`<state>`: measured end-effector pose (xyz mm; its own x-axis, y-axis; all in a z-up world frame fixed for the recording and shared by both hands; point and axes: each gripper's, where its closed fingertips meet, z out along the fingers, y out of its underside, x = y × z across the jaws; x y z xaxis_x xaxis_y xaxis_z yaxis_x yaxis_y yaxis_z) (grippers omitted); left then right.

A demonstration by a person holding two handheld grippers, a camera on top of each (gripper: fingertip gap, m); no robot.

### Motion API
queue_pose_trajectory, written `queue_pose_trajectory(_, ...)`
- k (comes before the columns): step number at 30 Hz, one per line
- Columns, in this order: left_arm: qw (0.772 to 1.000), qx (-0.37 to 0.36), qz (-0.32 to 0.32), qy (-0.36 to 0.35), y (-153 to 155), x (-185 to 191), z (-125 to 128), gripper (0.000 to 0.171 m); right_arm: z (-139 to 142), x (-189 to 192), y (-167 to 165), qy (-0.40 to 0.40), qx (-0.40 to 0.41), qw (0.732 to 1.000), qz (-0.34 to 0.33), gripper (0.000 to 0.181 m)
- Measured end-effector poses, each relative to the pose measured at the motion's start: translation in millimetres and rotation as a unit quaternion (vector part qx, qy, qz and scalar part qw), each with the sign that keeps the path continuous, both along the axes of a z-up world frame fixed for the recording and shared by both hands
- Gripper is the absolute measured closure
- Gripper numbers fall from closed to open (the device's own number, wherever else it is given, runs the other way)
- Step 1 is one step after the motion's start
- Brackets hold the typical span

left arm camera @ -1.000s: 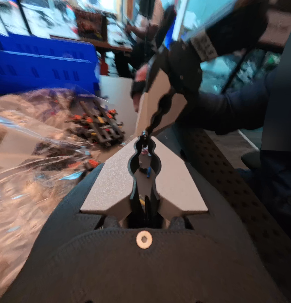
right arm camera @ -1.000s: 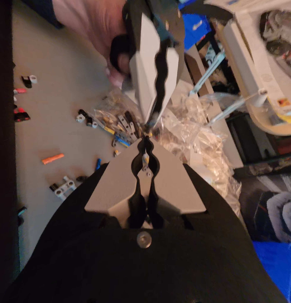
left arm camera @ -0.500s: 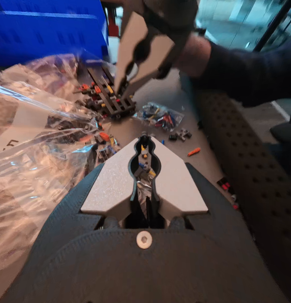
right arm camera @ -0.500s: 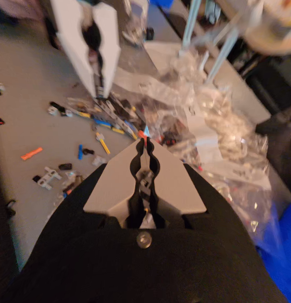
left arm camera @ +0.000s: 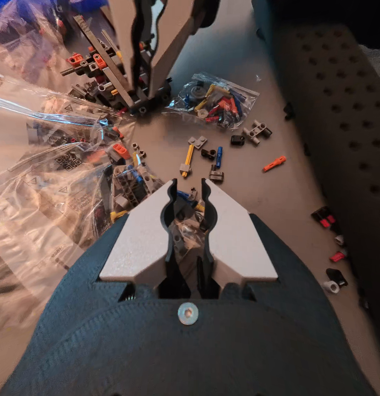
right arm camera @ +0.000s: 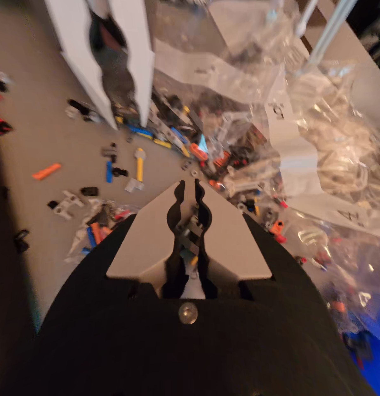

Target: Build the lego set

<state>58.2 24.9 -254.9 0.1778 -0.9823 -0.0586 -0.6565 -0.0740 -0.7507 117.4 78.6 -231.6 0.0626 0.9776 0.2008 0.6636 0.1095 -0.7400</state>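
Here the left gripper [left arm camera: 188,184] gapes empty above loose pieces, the right gripper [right arm camera: 188,184] parted over the grey frame [left arm camera: 120,81]

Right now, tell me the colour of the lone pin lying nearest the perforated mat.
Orange pin; left wrist view shows it best.

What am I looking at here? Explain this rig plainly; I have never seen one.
There is no robot. A person holds a two-finger gripper in each hand, and each gripper carries a camera that looks along its own fingers. One picture is from the left gripper, the other from the right gripper. Both are open, and neither seems to hold anything. The right one hangs over a half-built model. On the table lie loose pieces, such as an orange pin and a yellow axle, a small bag of parts and large clear bags.
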Motion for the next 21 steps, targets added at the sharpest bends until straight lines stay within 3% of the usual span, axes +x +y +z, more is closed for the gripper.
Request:
queue_pose_trajectory(3, 1.0, 0.007, 0.006, -0.001, 3, -2, 1, 0.15, -13, 0, -27, -0.037, -0.035, 0.997, 0.059, 0.173)
queue_pose_trajectory(10, 1.0, 0.022, 0.006, 0.004, 5, -1, 0, 0.15, -36, 24, -45, -0.093, -0.116, 0.986, 0.075, 0.15)
queue_pose_trajectory(15, 1.0, 0.026, 0.003, 0.01, 5, 2, -4, 0.149, -47, 20, -54, -0.123, -0.111, 0.981, 0.097, 0.167)
queue_pose_trajectory(21, 0.999, 0.027, 0.011, 0.016, 7, -3, -2, 0.149, -47, 26, -45, -0.127, -0.113, 0.983, 0.07, 0.17)
